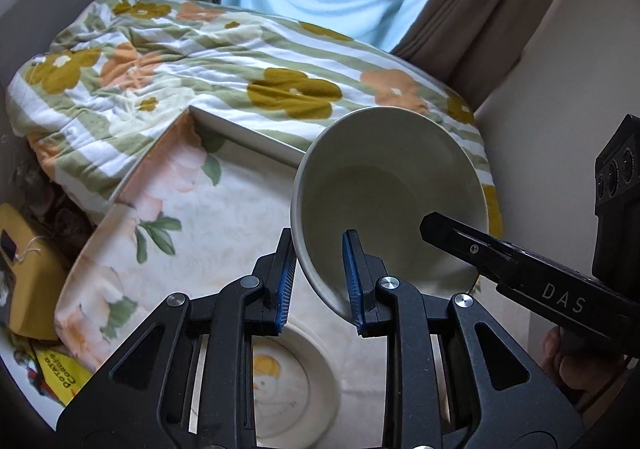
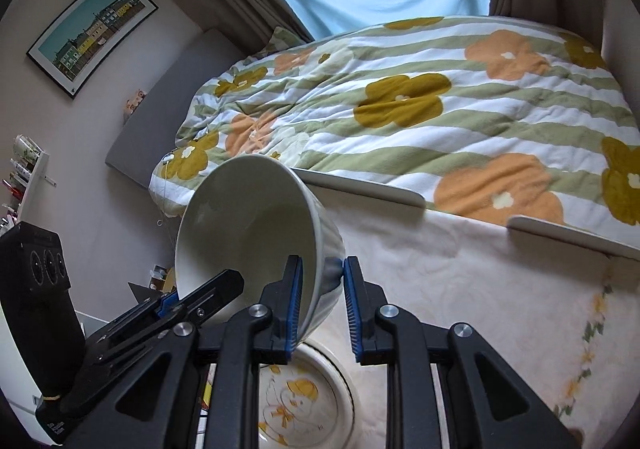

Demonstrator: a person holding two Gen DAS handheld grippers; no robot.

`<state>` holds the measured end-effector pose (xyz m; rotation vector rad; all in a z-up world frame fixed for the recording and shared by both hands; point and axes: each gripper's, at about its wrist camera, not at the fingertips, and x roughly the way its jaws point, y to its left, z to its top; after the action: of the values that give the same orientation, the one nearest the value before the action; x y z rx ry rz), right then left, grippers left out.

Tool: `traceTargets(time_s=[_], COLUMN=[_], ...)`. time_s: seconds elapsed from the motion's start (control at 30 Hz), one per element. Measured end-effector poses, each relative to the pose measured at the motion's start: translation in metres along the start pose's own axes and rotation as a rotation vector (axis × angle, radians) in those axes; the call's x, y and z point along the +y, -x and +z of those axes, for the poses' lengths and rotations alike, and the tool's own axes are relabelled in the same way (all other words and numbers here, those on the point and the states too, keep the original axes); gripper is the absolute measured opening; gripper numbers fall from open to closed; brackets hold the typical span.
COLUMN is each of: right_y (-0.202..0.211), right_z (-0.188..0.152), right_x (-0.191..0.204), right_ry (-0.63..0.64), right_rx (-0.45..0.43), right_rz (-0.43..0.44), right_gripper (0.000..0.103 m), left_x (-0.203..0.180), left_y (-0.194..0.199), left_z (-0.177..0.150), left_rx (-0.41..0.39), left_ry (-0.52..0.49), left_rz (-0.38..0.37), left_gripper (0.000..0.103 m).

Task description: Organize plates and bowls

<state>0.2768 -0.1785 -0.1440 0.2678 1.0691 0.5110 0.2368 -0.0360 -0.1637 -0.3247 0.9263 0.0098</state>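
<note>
Gripping bowl: two handheld grippers are sharing one cream bowl (image 1: 390,201), tilted in the air above a duck-print plate (image 1: 288,381) lying on the floral cloth (image 1: 224,217).
Left gripper (image 1: 320,281): its jaws are straddling the bowl's left wall, one blue pad outside, one inside; they look to be pinching it, not firmly shown.
Right gripper (image 2: 323,307): its jaws are straddling the bowl's right wall, left pad inside; a sliver of gap is showing at the outer pad.
Risk: the bowl is likely to slip or twist if either loosens unevenly, dropping onto the plate and chipping both.
</note>
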Motion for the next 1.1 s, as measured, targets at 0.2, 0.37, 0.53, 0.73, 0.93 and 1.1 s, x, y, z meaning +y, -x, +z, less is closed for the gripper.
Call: traceTargets(time_s=[0.2,0.37,0.53,0.73,0.93,1.1], right_y=[0.072,0.112,0.128,0.129,0.12,0.11], right_z=[-0.061,-0.106,-0.135,-0.164,-0.177,-0.183], right_x=[-0.031,-0.056,-0.081,-0.112,-0.138,-0.146], right_ry=[-0.043,-0.097,-0.156,-0.229,-0.267,-0.245], right_rx=[-0.028,-0.043,-0.048,-0.029,0.001,0.021], right_rz=[-0.041,-0.074,-0.125,-0.187,-0.23,-0.25], right_gripper=[0.019,0.019,0.019,0.019,0.019,0.019], left_x=[-0.062,-0.102,-0.133,-0.156,-0.166,-0.171], left_y=[0.037,0.048,0.039,0.008,-0.026,-0.039], left_z=[-0.059,-0.099,-0.132,-0.164,-0.173,-0.177], left_rx=[0.011,0.055,0.124,0.237,0.334,0.355], left_ry=[-0.026,-0.076,-0.145,-0.202,-0.219,-0.258], left_rz=[-0.051,-0.087,-0.122,-0.148,-0.148,-0.11], left_gripper=[0.021,0.021,0.021,0.021,0.021,0.021])
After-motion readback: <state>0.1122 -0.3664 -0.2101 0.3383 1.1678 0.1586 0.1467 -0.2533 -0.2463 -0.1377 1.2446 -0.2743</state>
